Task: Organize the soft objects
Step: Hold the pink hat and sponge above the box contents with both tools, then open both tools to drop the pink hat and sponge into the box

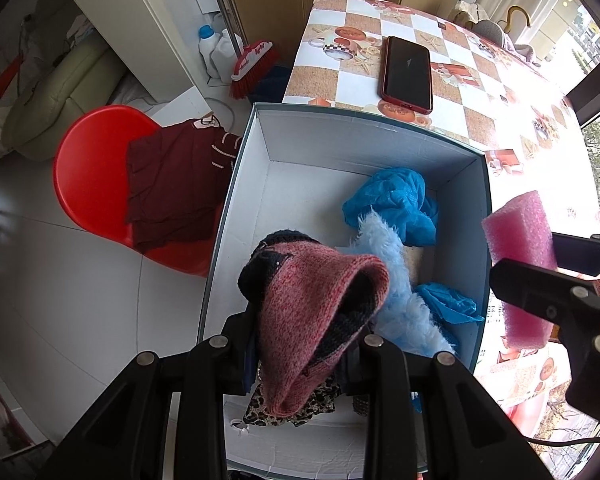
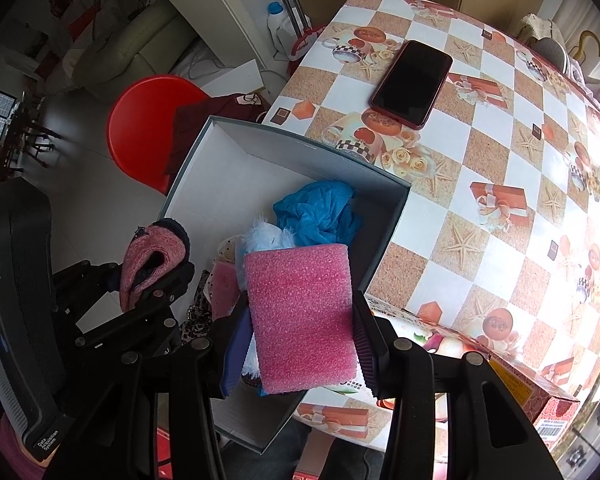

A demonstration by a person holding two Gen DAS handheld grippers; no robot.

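Soft things already fill the lower half of the white box (image 1: pixel 340 148): crumpled blue plastic (image 1: pixel 396 204), pale-blue fluffy fur (image 1: pixel 392 280), leopard-print cloth (image 1: pixel 284 404). Left gripper (image 1: pixel 300 348) clamps a nubbly pink knitted hat (image 1: pixel 320 320) at centre frame, above the box. Right gripper (image 2: pixel 300 320) squeezes a spongy pink foam block (image 2: pixel 300 316) at the box's right rim. Both look due inside next.

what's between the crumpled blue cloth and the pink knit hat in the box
The fluffy light-blue plush lies between the blue cloth and the knit hat held by the left gripper; the left wrist view shows it best.
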